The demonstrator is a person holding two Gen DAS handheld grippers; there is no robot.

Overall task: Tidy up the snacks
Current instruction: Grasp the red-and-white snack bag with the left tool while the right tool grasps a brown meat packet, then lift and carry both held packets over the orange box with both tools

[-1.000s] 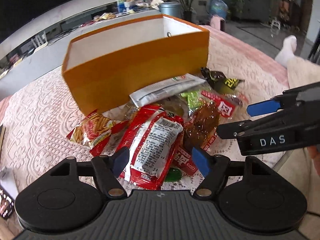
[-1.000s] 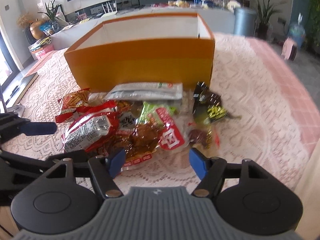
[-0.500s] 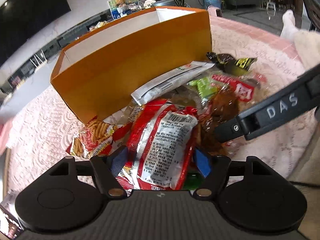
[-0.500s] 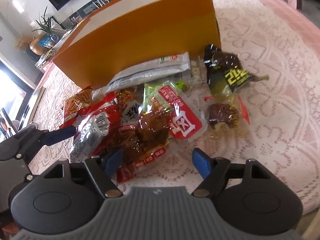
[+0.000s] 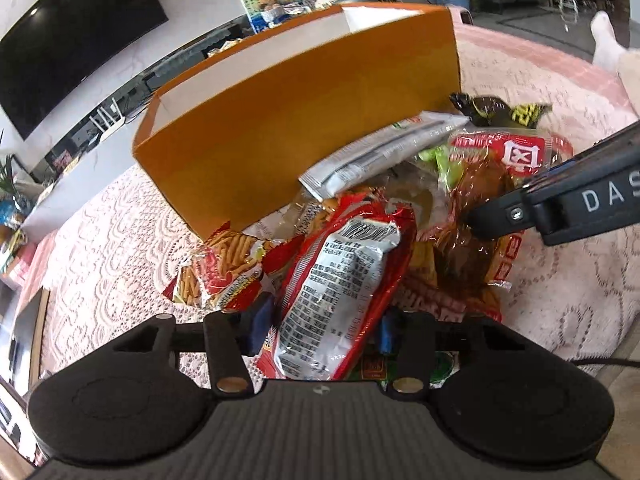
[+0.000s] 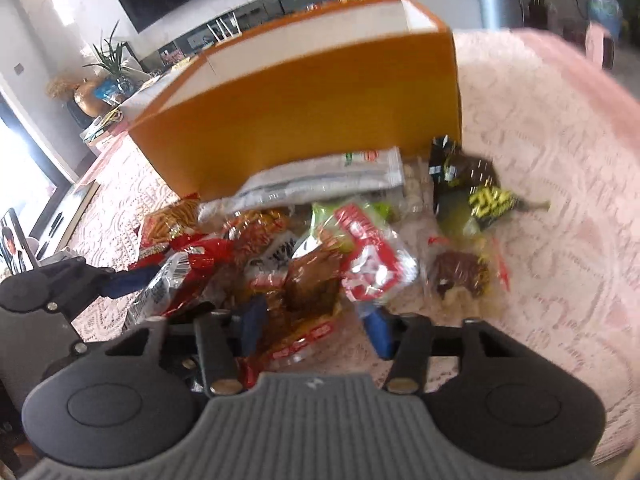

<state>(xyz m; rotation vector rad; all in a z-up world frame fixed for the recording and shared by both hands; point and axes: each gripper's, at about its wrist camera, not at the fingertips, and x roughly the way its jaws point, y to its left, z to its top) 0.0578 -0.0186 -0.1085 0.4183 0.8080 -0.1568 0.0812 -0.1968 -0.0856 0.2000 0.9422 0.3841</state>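
Note:
A heap of snack packets lies on the lace cloth in front of an open orange box (image 5: 304,128), also in the right wrist view (image 6: 304,104). My left gripper (image 5: 322,330) is open with its pads on either side of a red and silver packet (image 5: 340,280). My right gripper (image 6: 316,330) is open around a brown packet with red labels (image 6: 308,304). The right gripper (image 5: 560,208) also shows in the left wrist view, over the brown packet (image 5: 476,216). The left gripper's finger (image 6: 60,284) shows at the left of the right wrist view.
Other packets in the heap: a silver one (image 5: 380,156) leaning on the box, a stick-snack bag (image 5: 224,268), a black and yellow one (image 6: 476,188), a small brown one (image 6: 460,272). The pink lace cloth (image 6: 560,200) spreads to the right. A TV and a shelf stand behind.
Both grippers have moved down and forward into the heap. The left one's pads have narrowed around the red and silver packet; the right one now straddles the brown packet.

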